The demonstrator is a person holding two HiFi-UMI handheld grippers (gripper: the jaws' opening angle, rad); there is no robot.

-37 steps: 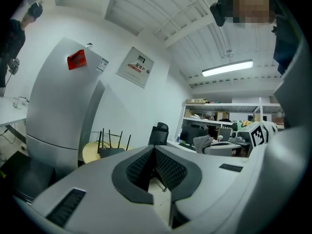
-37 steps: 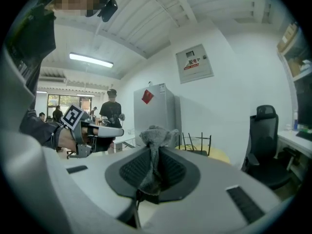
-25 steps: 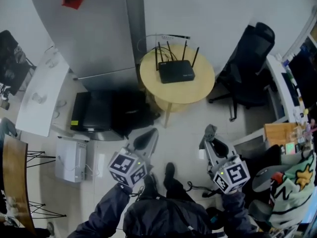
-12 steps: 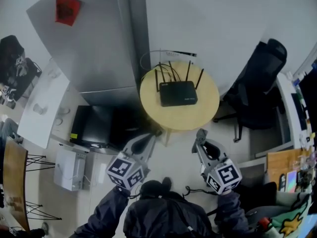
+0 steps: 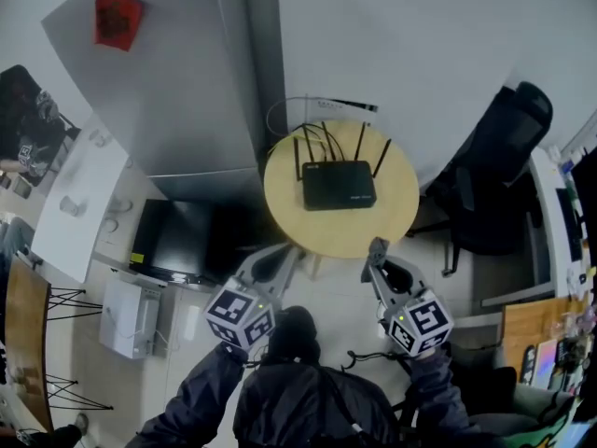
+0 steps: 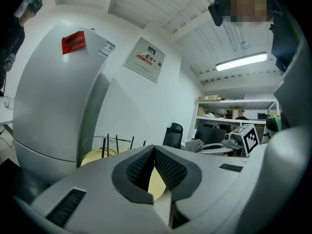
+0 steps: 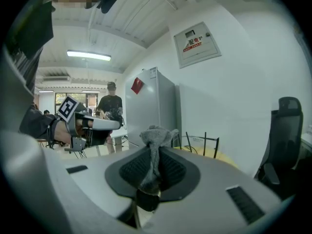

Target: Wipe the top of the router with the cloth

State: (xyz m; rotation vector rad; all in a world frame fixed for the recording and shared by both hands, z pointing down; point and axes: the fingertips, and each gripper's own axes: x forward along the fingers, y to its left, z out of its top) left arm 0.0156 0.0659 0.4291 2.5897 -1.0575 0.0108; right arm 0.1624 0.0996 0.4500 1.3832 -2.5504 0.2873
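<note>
A black router (image 5: 339, 183) with several upright antennas lies flat on a round yellow table (image 5: 382, 222). My right gripper (image 5: 377, 248) hovers at the table's near edge, shut on a grey cloth (image 7: 155, 141) that bunches up above its jaws. My left gripper (image 5: 291, 251) is shut with nothing in it, just off the table's near left edge. In the left gripper view the antennas (image 6: 108, 143) and a strip of the table (image 6: 95, 156) show past the closed jaws. The router's body is hidden in both gripper views.
A grey refrigerator (image 5: 177, 73) stands left of the table against the wall. A black office chair (image 5: 490, 171) sits to the right. A dark case (image 5: 187, 236) lies on the floor at left, beside a white desk (image 5: 75, 203). A person (image 7: 111, 106) stands farther off.
Both grippers have come forward from the floor area to the table's near edge. The table and router now sit lower and closer in the head view.
</note>
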